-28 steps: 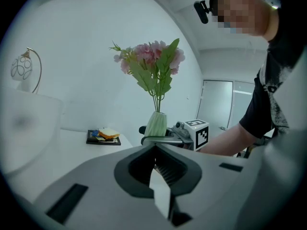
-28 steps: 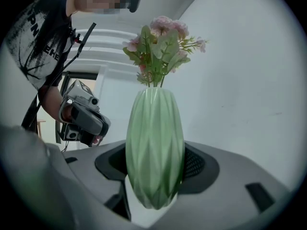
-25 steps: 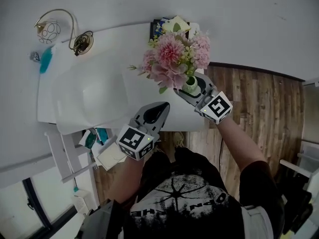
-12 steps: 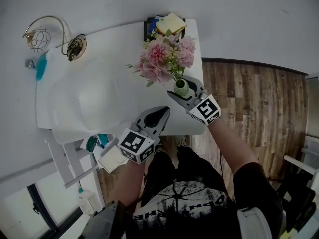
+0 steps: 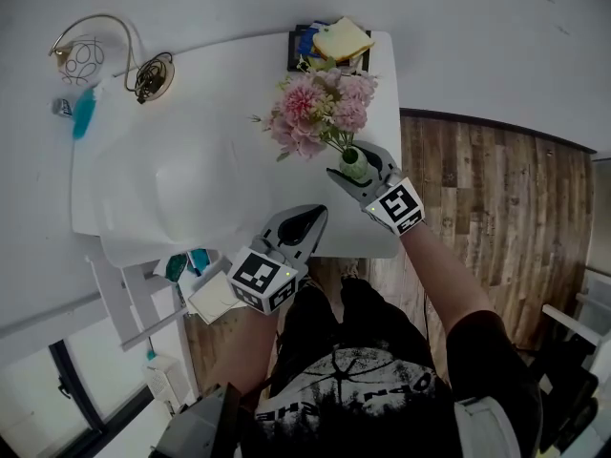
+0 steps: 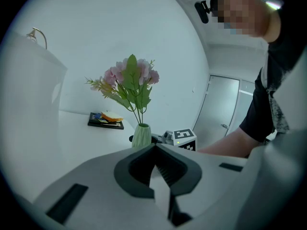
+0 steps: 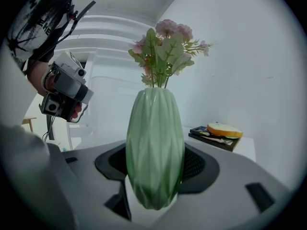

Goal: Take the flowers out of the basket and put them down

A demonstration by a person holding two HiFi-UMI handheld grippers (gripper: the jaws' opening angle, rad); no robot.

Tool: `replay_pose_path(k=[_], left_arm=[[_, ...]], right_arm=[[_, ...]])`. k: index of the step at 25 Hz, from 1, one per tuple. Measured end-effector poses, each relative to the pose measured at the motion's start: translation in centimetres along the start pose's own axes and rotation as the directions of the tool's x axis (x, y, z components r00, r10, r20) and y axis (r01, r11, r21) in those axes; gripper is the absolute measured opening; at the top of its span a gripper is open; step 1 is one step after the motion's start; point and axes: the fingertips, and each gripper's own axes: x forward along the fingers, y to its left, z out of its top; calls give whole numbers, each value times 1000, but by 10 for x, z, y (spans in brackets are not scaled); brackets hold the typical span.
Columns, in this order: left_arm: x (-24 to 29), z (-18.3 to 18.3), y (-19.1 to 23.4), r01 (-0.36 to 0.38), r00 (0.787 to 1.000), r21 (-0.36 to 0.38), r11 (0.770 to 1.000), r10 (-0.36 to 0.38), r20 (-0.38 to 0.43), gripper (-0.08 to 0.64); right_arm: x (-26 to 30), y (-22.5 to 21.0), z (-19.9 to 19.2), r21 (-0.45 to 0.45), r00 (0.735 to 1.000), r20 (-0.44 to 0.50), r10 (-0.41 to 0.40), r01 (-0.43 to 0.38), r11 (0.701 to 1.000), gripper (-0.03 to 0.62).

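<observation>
Two hand-held grippers in play. Nearest the person, left hand-held gripper (image 5: pixel 310 216) sits at the surface's (image 5: pixel 229 74) near edge, jaws pressed together, nothing between them.

Right hand-held gripper (image 5: pixel 353 168) is clamped low on the green ribbed vase (image 7: pixel 154 147). The vase is upright and holds the pink flowers (image 5: pixel 315 111).

Change: over the last second the bouquet has dropped away from the head camera and now sits over the surface's right side. Reads as lowering for set-down. Can't tell if the base touches yet.

Left of it is a pale tub-like container (image 5: pixel 181 194), possibly the basket, which looks empty.

Far edge: dark tray (image 5: pixel 301 46) holding a sandwich (image 5: pixel 342 38).
</observation>
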Motion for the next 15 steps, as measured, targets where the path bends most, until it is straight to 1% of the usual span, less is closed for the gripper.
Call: replay_pose_path(k=[9, 12, 15], left_arm=[[1, -4, 3, 5, 1000, -9, 1000, -5, -5, 12], [3, -5, 2, 9, 1000, -7, 1000, -9, -5, 12], [3, -5, 4, 10, 1000, -9, 1000, -10, -3, 12]], right_arm=[[2, -1, -19, 28, 999, -46, 15, -14, 1000, 272], [2, -4, -20, 60, 998, -55, 17, -14, 998, 272], [7, -6, -27, 90, 995, -96, 24, -15, 996, 272]])
